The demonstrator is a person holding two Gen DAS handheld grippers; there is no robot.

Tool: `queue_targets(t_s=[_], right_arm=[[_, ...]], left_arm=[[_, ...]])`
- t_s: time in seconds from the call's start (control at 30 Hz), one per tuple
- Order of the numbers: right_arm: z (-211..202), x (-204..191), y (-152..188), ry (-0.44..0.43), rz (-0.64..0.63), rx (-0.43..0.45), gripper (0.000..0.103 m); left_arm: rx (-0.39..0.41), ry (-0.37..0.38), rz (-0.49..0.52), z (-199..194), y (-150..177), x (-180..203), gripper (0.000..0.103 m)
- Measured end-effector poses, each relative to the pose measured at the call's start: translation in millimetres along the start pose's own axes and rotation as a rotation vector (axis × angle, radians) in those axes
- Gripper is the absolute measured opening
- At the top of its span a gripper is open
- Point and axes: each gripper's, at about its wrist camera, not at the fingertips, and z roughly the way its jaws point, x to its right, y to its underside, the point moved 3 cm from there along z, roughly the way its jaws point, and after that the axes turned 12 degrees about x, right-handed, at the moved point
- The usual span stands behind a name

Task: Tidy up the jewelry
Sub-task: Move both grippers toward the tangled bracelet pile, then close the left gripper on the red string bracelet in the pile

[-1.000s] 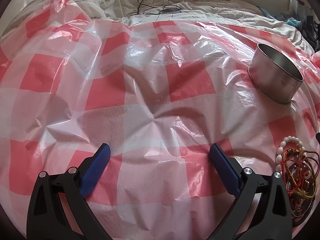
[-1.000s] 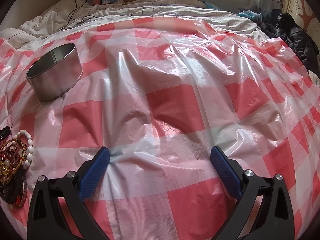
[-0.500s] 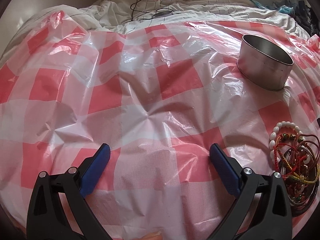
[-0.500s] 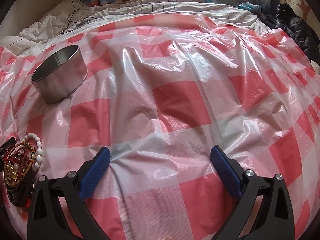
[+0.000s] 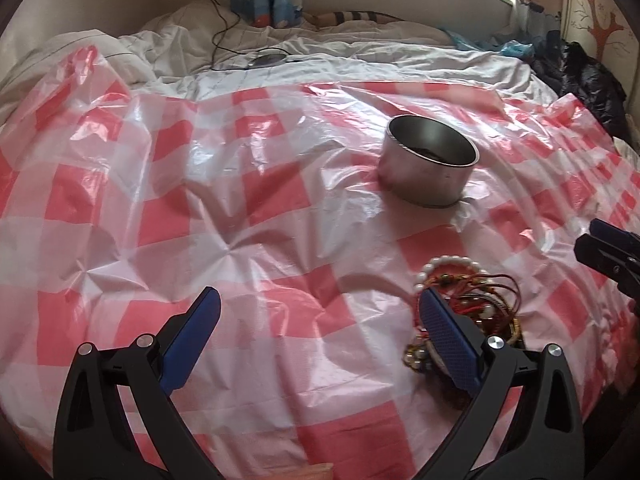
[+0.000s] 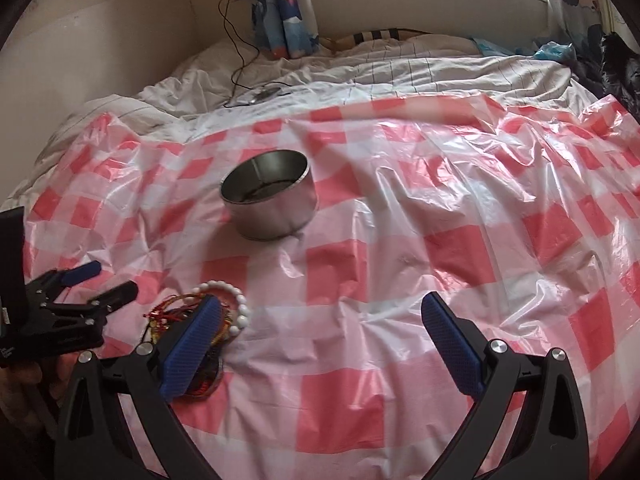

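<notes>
Left gripper wide open, empty; right gripper likewise. Bracelet pile lower right, metal tin above.

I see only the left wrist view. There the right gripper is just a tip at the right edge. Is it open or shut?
Observer: In the right wrist view, the right gripper is wide open and holds nothing.
Operator: Where is it relative to the jewelry?
Observer: Its left finger covers part of the jewelry pile; the gap between the fingers is over bare sheet.
Operator: How does my left gripper look from there?
Observer: The left gripper is seen from the side, to the left of the pile, with a strip of sheet between them.
</notes>
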Motion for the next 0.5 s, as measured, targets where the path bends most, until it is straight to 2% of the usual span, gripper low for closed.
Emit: queue_targets(t_s=[0.17,0.37,0.5], right_arm=[[-3,-4,-5,-0.022,-0.002,0.021,0.096],[1,12,-4,-0.052,0.076,-0.012,0.096],[-2,13,-6,-0.064,0.089,-0.005,0.096]], left_arm=[[0.007,0.056,0.101,-8,0,37,0.096],[-0.043,0.183,0.051,-12,4,43,0.096],[-0.057,0.199,0.083,-12,8,52,0.095]])
